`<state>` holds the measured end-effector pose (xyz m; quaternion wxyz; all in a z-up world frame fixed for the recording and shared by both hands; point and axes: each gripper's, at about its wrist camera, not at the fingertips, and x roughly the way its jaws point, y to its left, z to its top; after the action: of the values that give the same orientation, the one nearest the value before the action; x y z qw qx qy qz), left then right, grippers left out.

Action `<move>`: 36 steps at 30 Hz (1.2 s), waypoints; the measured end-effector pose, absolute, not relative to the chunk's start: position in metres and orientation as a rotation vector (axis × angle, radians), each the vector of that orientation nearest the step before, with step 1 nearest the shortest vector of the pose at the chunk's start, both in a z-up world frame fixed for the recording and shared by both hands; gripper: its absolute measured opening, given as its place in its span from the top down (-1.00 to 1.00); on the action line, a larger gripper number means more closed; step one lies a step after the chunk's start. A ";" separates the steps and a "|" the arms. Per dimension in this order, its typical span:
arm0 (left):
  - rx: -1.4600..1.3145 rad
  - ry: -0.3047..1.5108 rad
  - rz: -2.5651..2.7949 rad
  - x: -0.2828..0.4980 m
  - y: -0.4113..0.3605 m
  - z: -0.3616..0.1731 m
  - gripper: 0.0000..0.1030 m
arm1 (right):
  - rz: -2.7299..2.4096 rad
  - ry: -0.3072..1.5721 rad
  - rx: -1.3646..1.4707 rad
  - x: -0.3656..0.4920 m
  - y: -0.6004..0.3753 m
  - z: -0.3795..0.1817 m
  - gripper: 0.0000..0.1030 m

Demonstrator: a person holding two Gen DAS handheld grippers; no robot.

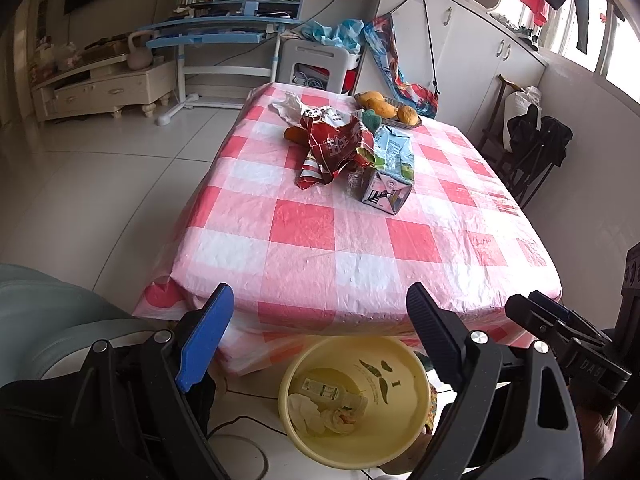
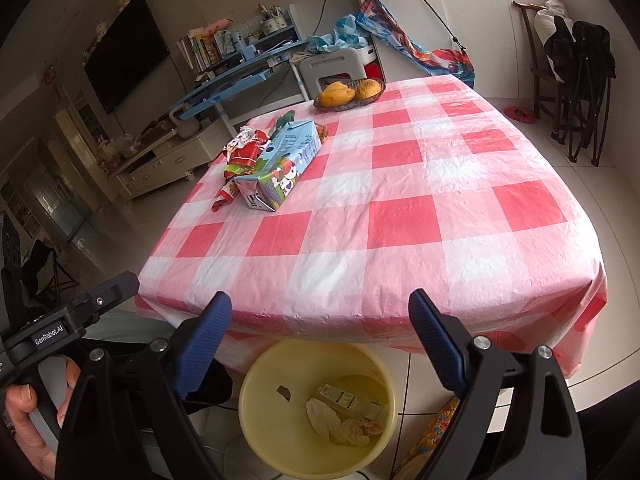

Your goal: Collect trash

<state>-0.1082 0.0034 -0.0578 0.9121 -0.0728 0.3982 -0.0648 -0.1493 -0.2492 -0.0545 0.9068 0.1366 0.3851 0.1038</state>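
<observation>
Hovering wide open and empty, the left claw (image 1: pixel 320 344) and right claw (image 2: pixel 320 344) are hanging over the yellow bin (image 1: pixel 416 420), which is already holding tissues and a small bottle. Farther off on the checked counter (image 1: pixel 360 240), a crumpled red wrapper (image 1: pixel 336 148) and a milk carton (image 1: pixel 390 172) are lying together; both look light, the carton stiffer, best pinched across its narrow sides.
</observation>
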 end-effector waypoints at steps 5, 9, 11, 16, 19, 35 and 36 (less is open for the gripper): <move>-0.151 0.822 -0.134 -0.108 0.004 -0.058 -0.65 | 0.214 0.795 0.275 -0.149 -0.248 -0.054 -0.67; -0.154 0.820 -0.133 -0.108 0.004 -0.057 -0.65 | 0.215 0.796 0.272 -0.149 -0.248 -0.054 -0.67; -0.156 0.821 -0.133 -0.108 0.004 -0.057 -0.65 | 0.215 0.796 0.268 -0.148 -0.247 -0.054 -0.67; -0.156 0.821 -0.133 -0.108 0.005 -0.057 -0.65 | 0.215 0.795 0.265 -0.148 -0.247 -0.054 -0.67; -0.157 0.819 -0.133 -0.108 0.005 -0.057 -0.65 | 0.215 0.797 0.266 -0.148 -0.247 -0.054 -0.67; -0.175 0.816 -0.126 -0.107 0.005 -0.057 -0.65 | 0.214 0.795 0.264 -0.148 -0.247 -0.054 -0.67; -0.176 0.816 -0.126 -0.107 0.005 -0.057 -0.66 | 0.214 0.795 0.264 -0.148 -0.246 -0.054 -0.67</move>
<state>-0.1066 0.0054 -0.0567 0.9122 -0.0852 0.3960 -0.0611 -0.1477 -0.2463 -0.0544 0.9080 0.1280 0.3853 0.1038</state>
